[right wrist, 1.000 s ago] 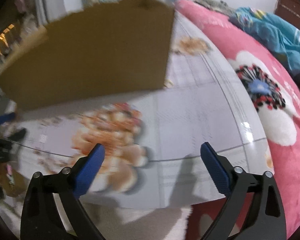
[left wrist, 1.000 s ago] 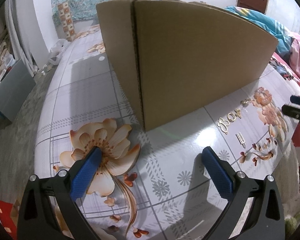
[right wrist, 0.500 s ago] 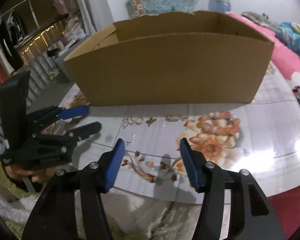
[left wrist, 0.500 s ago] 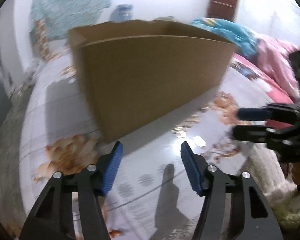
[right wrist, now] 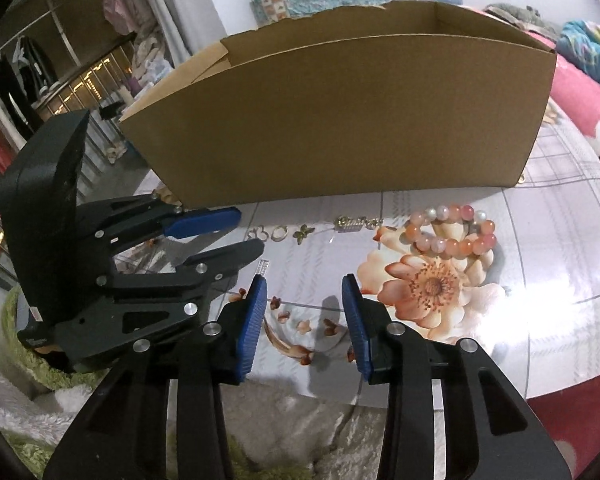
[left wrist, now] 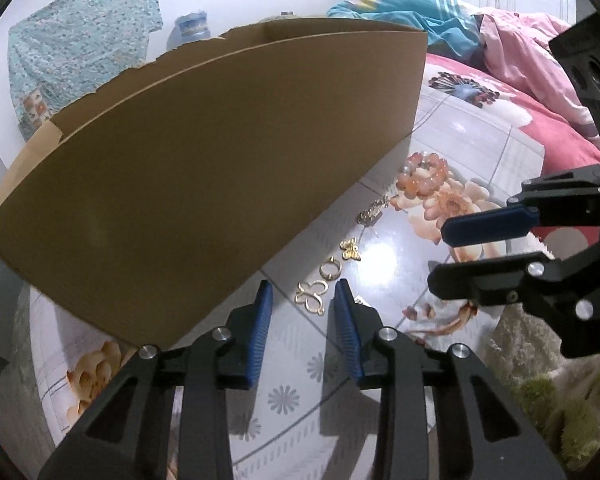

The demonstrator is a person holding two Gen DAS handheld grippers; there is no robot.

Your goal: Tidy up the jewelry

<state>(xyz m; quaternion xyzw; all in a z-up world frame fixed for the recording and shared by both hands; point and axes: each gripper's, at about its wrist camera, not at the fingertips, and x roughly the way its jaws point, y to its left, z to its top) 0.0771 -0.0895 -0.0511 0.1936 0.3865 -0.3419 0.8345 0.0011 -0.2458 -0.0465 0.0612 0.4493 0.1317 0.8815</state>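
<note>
Jewelry pieces [left wrist: 331,270] sit loose beside your cardboard box [left wrist: 204,184]. Your left gripper [left wrist: 303,300] and right gripper [right wrist: 305,294] have just been closing, both still parted, nothing between them

1. A bracelet [right wrist: 454,230] of peach and white beads is lying flat on the desk [right wrist: 548,264], over its printed flower.
2. Small gold pieces are sitting in a row along the box's front: an open butterfly outline [left wrist: 311,299], a ring [left wrist: 330,270], a solid butterfly [left wrist: 350,249], a glittery charm [left wrist: 373,213].
3. The cardboard box [right wrist: 340,120] is standing open-topped behind them.
</note>
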